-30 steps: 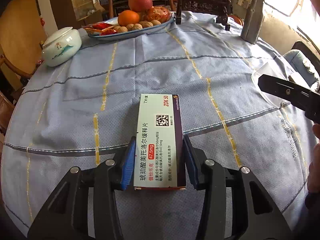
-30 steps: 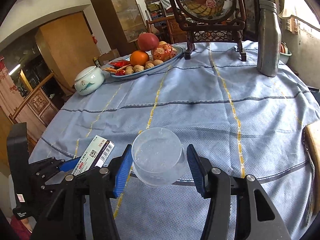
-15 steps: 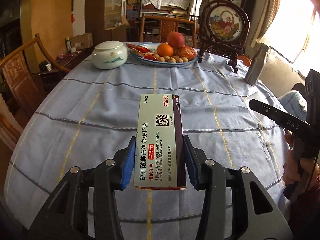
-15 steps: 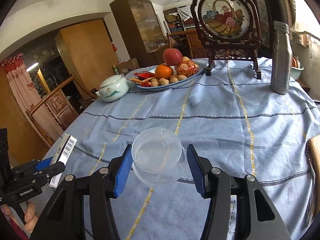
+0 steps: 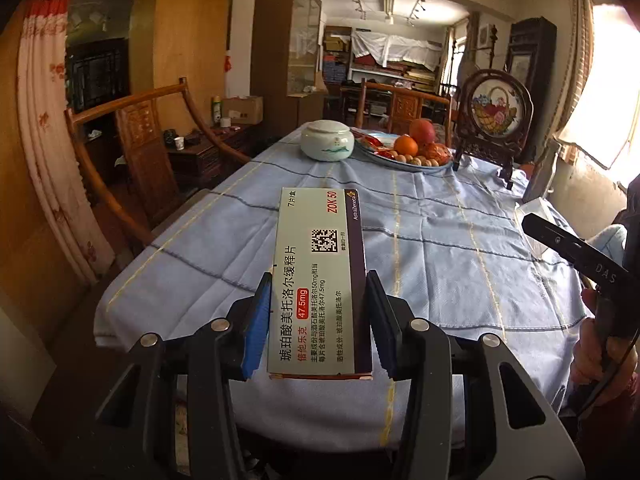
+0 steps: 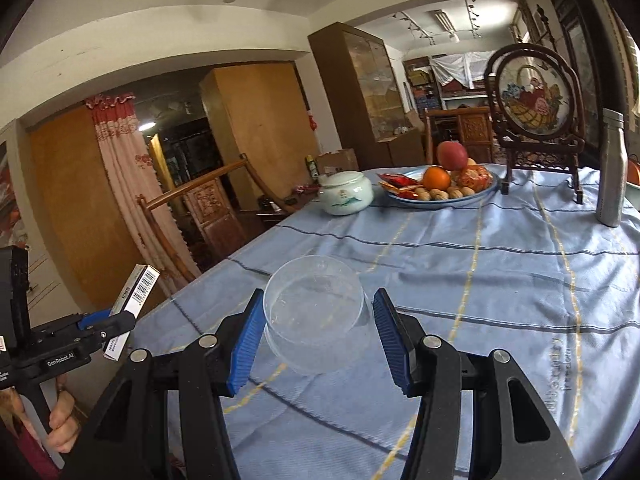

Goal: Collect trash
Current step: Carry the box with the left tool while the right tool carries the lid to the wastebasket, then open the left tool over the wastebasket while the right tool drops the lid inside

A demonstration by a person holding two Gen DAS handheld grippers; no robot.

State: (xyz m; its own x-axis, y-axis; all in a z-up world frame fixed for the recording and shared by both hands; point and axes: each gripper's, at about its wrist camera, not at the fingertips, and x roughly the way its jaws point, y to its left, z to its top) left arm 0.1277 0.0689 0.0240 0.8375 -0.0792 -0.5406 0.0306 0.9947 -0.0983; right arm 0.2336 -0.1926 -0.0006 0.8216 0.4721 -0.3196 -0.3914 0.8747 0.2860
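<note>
My left gripper [image 5: 318,320] is shut on a white medicine box [image 5: 320,280] with Chinese print and a QR code, held in the air off the near end of the table. The box also shows in the right wrist view [image 6: 134,300], at the far left. My right gripper [image 6: 318,332] is shut on a clear plastic cup [image 6: 316,312], held sideways above the blue tablecloth [image 6: 500,280]. The right gripper's body [image 5: 576,252] shows at the right edge of the left wrist view.
A white lidded jar [image 5: 327,140], a fruit plate [image 5: 404,158], a framed round screen on a stand [image 5: 496,116] and a metal bottle [image 6: 612,176] stand at the table's far end. A wooden chair [image 5: 136,152] stands at the left side.
Both grippers have pulled back from the table and tilted up, each still holding its item. More of the room and the chair shows now.
</note>
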